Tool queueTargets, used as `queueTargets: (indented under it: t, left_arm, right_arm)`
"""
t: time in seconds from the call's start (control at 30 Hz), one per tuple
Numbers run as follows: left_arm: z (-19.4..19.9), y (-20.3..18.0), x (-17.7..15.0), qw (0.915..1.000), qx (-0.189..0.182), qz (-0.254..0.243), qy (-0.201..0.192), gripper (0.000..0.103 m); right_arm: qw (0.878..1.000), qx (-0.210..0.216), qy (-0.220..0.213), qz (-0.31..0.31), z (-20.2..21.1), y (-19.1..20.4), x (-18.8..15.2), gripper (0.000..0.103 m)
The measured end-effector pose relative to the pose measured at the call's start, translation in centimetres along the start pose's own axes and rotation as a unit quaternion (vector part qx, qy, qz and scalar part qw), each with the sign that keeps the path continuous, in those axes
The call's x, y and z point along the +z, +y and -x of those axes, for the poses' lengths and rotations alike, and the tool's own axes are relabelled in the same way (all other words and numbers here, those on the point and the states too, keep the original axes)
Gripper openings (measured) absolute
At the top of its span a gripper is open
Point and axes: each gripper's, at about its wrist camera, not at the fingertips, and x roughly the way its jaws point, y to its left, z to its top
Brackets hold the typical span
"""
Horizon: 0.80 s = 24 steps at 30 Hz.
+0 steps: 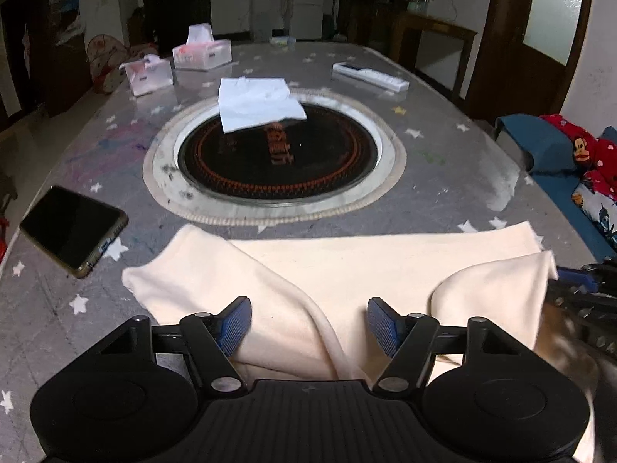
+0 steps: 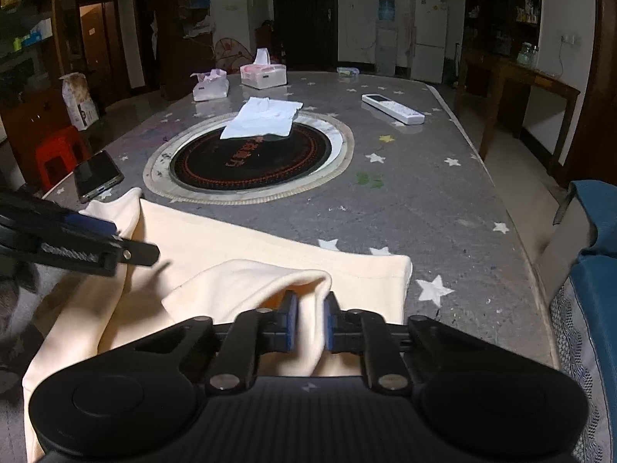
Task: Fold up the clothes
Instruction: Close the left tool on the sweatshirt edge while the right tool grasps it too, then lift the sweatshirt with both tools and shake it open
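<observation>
The right gripper [image 2: 308,326] pinches a raised fold of the cream garment [image 2: 231,247]; the left gripper [image 1: 308,324] gapes wide, holding nothing. The sleeve folds seem underway, so next the right likely carries its fold inward.

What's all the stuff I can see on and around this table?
Cream garment: one, near edge of table, sleeves folded inward.
White folded cloth: one, on far rim of round black hob.
Round hob: one, black with orange rings, table centre.
Phone: one, dark, left of the garment.
Remote control: one, white, far right.
Tissue boxes: two, white and pink, far left.
Table: one, grey cover with white stars.
Red stool: one, on floor at left.
Left gripper: black with blue pads, jaws open over the garment.
Right gripper: jaws shut on a fold of the garment.
</observation>
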Motion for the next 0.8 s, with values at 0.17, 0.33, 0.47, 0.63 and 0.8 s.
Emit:
queueTargets:
  t: [0.17, 0.33, 0.47, 0.63, 0.8]
  left_arm:
    - [0.2, 0.8, -0.3, 1.0000, 0.007, 0.000, -0.003, 0.030]
    - [1.2, 2.6, -0.7, 0.9996, -0.016, 0.023, -0.009, 0.008]
    - [3.3, 3.5, -1.4, 0.9986, -0.021, 0.035, -0.033, 0.005]
    - [7.3, 5.1, -2.7, 0.9954, -0.030, 0.054, -0.073, 0.005]
    - [12.2, 7.5, -5.1, 0.9901, -0.034, 0.080, -0.110, 0.004]
  right_arm:
    - [1.000, -0.010, -0.018, -0.009, 1.1, -0.4, 0.0, 0.006]
    - [0.998, -0.042, -0.043, -0.016, 3.7, -1.1, -0.5, 0.005]
    - [0.994, -0.079, -0.065, -0.028, 6.6, -2.2, -1.4, 0.005]
    - [0.988, -0.121, -0.079, -0.059, 10.3, -3.6, -3.7, 0.005]
    - [0.979, -0.160, -0.087, -0.093, 13.4, -5.0, -6.0, 0.005]
